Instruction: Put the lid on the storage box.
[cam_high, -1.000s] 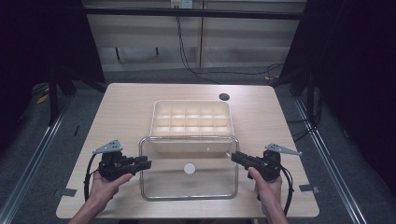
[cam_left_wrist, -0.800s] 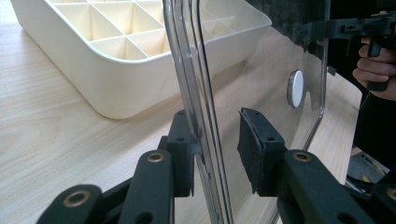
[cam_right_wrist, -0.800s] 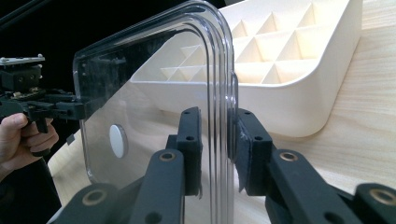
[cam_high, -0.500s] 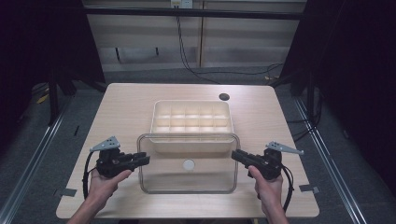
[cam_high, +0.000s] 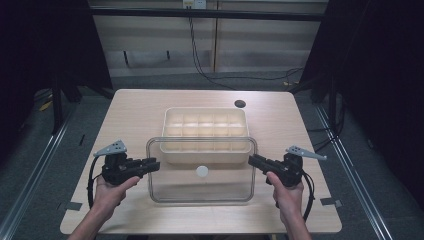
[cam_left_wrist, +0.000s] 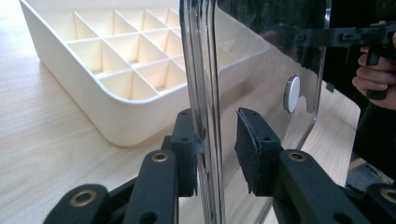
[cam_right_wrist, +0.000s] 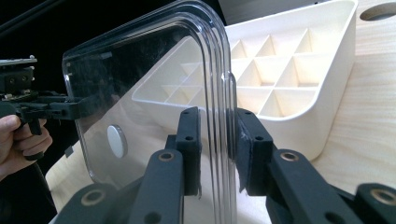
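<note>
A clear lid hangs above the desk between two hand-held claws, its far edge over the near rim of a cream tray. The left claw pinches the lid's left edge and the right claw its right edge. In the left gripper view the left claw has one pad against the plastic, while the other pad stands a little off it, so how firm the grip is cannot be judged there. In the right gripper view the right claw has both pads pressed on the rim of the lid.

The lid's transparency makes its outline hard to read from above; mainly the rim and a white round disc near its middle mark it. The same disc shows through the plastic in the left gripper view, where the lid runs out of frame at the top. The near cells of the tray are seen partly through the lid, and the tray is cut off at the right gripper view's edge. A dark hole sits in the desk beyond the tray. Both forearms are cropped at the bottom of the high view.

Compared with a second ago, the lid has moved away from the person and toward the tray, now overlapping its near rim more; the hands have moved forward with it.
</note>
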